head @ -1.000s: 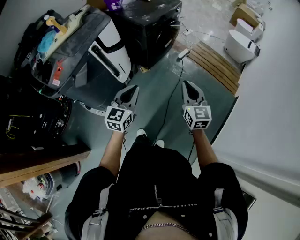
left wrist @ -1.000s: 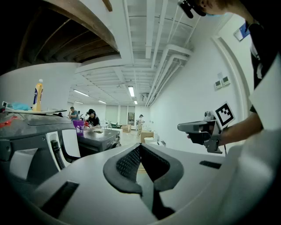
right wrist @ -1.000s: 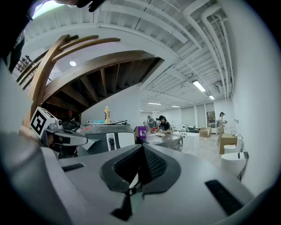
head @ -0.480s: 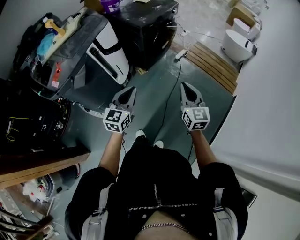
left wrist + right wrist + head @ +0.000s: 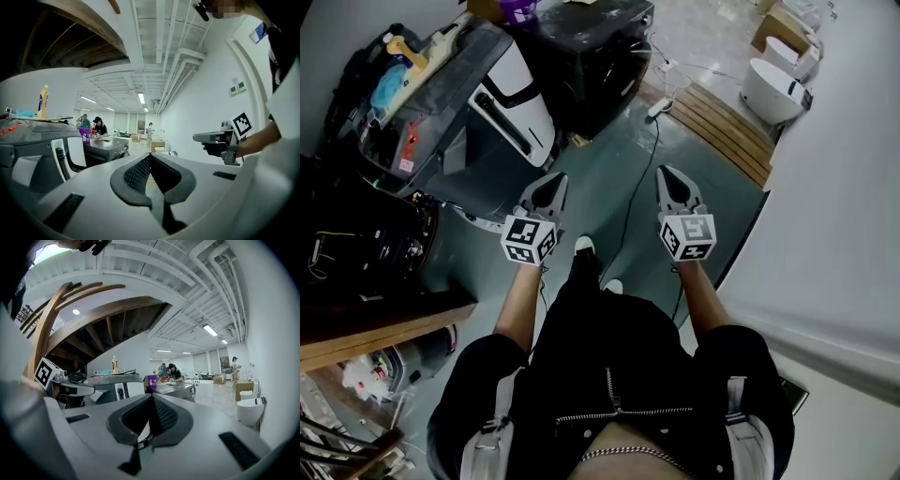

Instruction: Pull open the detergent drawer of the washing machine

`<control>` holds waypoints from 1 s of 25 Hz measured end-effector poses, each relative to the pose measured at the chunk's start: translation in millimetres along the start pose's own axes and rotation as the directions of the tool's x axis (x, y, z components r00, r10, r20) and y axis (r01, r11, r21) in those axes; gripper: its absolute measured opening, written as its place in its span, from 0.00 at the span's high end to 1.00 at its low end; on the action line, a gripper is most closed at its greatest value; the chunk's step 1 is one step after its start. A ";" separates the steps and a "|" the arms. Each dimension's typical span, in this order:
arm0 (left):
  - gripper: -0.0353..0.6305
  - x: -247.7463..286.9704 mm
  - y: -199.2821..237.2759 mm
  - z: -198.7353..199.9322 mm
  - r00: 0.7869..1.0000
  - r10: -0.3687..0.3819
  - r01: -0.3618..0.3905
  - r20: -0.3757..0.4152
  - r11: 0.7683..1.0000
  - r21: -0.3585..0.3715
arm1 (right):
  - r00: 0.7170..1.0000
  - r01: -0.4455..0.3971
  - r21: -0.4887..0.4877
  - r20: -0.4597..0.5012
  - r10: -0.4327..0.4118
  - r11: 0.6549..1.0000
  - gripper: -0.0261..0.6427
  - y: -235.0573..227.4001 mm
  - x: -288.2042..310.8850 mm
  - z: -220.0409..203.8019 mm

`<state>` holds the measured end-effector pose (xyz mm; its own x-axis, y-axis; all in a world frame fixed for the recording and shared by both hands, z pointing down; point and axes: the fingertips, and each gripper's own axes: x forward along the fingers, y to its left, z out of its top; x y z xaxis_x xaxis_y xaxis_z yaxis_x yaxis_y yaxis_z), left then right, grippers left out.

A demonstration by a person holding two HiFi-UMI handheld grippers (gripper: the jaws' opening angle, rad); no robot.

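Looking down, I see the left gripper (image 5: 555, 180) and right gripper (image 5: 666, 172) side by side above the floor, each with its jaws pressed together on nothing. The washing machine (image 5: 492, 112) stands ahead to my left, well apart from both. Its white front faces down-right towards me, and its grey top runs slantwise from lower left to upper right in the head view. I cannot pick out the detergent drawer. A yellow bottle (image 5: 401, 47) lies among clutter on top. Beyond stands a black machine (image 5: 595, 56) bearing a purple cup (image 5: 523, 9). A cable (image 5: 656, 141) runs along the floor between the grippers. Wooden slats (image 5: 727, 131) and a white toilet (image 5: 773, 89) lie to the right.
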<state>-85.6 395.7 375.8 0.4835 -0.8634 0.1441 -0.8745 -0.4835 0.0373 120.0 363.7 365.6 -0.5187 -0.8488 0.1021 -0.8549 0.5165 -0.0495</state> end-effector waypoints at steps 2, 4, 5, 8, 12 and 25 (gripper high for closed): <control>0.92 5.5 2.4 1.5 1.000 0.000 0.000 0.003 1.000 -0.001 | 1.000 -0.004 -0.001 -0.007 0.004 1.000 0.95 -2.2 5.1 -1.4; 0.92 13.3 6.9 3.5 1.000 -0.003 0.003 0.006 1.000 0.001 | 1.000 -0.006 -0.001 -0.010 0.006 1.000 0.95 -4.4 12.5 -1.9; 0.92 17.9 9.8 4.1 1.000 -0.005 0.005 0.008 1.000 0.000 | 1.000 -0.005 -0.001 -0.011 0.005 1.000 0.95 -5.4 16.8 -1.9; 0.92 34.5 19.5 3.2 1.000 -0.015 0.015 0.008 1.000 -0.003 | 1.000 -0.003 0.000 -0.017 0.003 1.000 0.95 -9.0 31.8 -3.4; 0.92 65.6 36.6 3.9 0.999 -0.032 0.032 0.007 0.999 -0.010 | 1.000 0.001 -0.001 -0.027 -0.001 1.000 0.95 -20.9 61.3 -3.3; 0.92 190.8 134.7 30.4 0.995 -0.096 0.096 -0.005 0.995 0.014 | 0.999 0.022 -0.011 -0.030 -0.022 1.000 0.95 -64.5 212.8 37.5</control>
<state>-110.1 161.4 378.2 0.5647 -0.8125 0.1451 -0.8236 -0.5659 0.0368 64.4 145.6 353.2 -0.4990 -0.8563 0.1333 -0.8659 0.4989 -0.0361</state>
